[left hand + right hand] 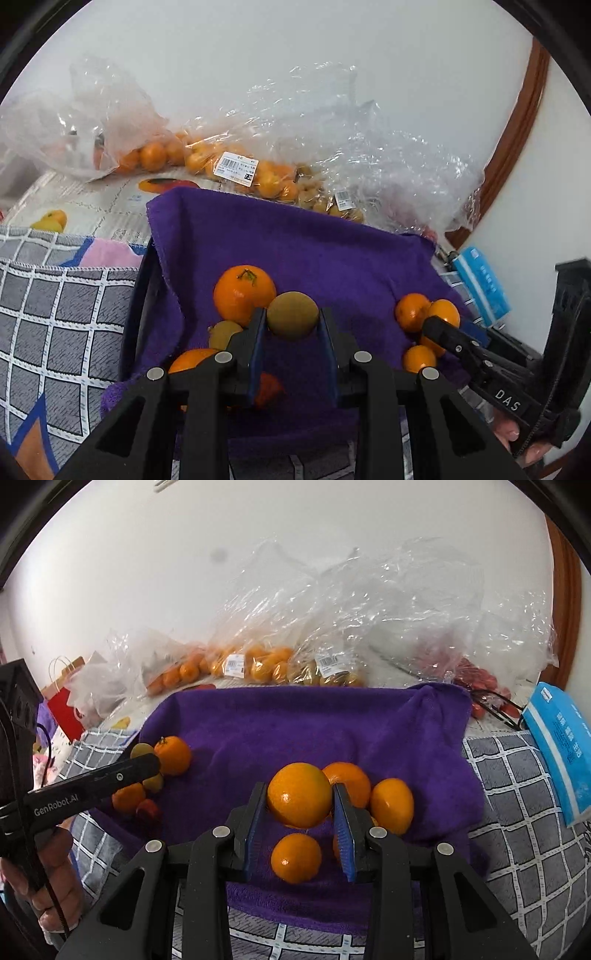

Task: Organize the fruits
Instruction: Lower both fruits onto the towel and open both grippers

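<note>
A purple towel [314, 251] lines a dark bin, also seen as the purple towel [295, 723] in the right wrist view. My left gripper [292, 321] is shut on a brownish-green kiwi [292, 315], held over the towel's left side beside a large orange [242, 293] and another kiwi [223, 334]. My right gripper [300, 801] is shut on an orange [299, 794] above several oranges [391, 805] lying at the towel's right side. A smaller orange [295, 857] lies under that gripper. Each gripper shows at the edge of the other's view.
Clear plastic bags of oranges [236, 166] and small brown fruit [325, 675] lie along the wall behind the bin. A grey checked cloth [55, 314] covers the table around it. A blue packet [557, 746] lies at the right, a red paper bag [66, 709] at the far left.
</note>
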A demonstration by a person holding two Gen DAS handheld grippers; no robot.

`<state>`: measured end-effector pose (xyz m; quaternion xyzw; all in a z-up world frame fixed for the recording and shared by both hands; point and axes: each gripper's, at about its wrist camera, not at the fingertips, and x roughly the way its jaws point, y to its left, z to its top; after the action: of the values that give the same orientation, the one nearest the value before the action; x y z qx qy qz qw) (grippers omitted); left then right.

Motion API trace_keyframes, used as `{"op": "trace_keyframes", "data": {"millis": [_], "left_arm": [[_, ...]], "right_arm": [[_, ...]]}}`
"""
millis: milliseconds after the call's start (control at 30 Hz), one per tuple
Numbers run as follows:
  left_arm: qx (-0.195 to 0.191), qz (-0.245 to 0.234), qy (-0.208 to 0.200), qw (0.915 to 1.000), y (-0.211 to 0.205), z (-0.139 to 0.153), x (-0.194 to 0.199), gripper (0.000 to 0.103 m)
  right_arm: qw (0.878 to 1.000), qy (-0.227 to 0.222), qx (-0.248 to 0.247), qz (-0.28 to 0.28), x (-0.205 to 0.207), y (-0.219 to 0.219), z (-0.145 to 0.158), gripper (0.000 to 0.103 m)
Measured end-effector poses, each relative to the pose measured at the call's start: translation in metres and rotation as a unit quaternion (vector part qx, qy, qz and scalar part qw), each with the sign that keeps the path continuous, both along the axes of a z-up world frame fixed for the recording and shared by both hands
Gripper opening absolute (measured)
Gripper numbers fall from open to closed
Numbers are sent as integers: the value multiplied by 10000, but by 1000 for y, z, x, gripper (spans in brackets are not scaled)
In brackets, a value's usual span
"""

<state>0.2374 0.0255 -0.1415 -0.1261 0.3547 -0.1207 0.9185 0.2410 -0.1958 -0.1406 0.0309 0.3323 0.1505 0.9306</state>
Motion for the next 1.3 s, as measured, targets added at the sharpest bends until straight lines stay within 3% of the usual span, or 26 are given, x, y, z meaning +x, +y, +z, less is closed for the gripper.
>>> {"op": "trace_keyframes", "data": {"millis": [167,800,1300], "left_arm": [[-174,-48,82,9998,1,-4,2,26],[121,-4,254,9996,-6,-15,7,26],[39,-2,293,9996,-4,-15,8,26]], "right_arm": [[9998,162,117,16,6,-2,-9,35],[9999,143,-22,47,5,1,-18,35],[9999,104,107,20,1,-4,-16,36]]}}
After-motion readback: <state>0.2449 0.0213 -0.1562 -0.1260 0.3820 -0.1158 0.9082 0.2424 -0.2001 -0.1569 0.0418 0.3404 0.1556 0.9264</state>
